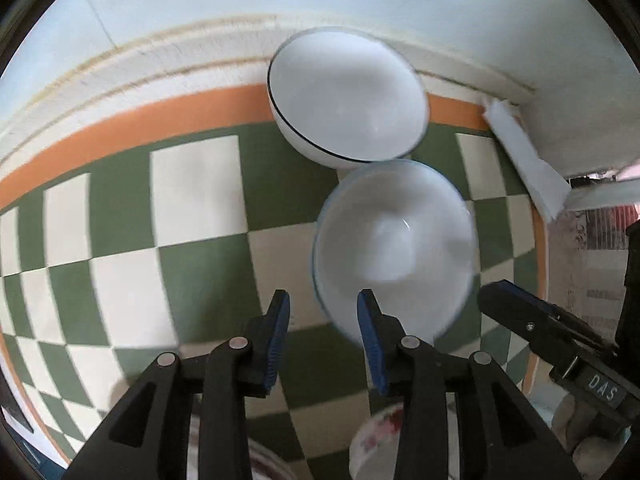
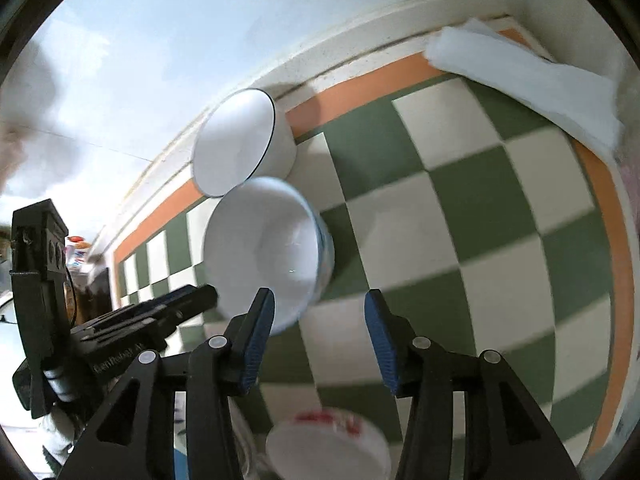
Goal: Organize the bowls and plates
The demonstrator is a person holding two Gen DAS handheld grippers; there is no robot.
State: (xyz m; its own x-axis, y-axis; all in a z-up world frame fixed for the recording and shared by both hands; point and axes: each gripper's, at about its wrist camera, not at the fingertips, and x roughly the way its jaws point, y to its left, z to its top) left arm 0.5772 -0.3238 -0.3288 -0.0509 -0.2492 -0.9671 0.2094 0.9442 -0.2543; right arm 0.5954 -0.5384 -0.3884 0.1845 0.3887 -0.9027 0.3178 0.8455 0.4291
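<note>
Two white bowls stand on the green-and-cream checkered cloth (image 1: 192,200). The dark-rimmed bowl (image 1: 344,96) (image 2: 236,144) sits at the back against the wall. The pale-blue-rimmed bowl (image 1: 396,248) (image 2: 268,252) sits just in front of it, touching or nearly touching. My left gripper (image 1: 324,298) hovers open over that bowl's near left edge, nothing pressed between its pads. My right gripper (image 2: 319,296) is open just right of the same bowl, over bare cloth. Each gripper shows in the other's view: the right (image 1: 504,296), the left (image 2: 204,294).
A white bowl with red markings (image 1: 380,440) (image 2: 328,440) lies close under the grippers at the near edge. A folded white cloth (image 1: 528,168) (image 2: 520,80) rests in the back right corner. A pale wall runs along the back. The orange cloth border (image 1: 160,120) marks the edge.
</note>
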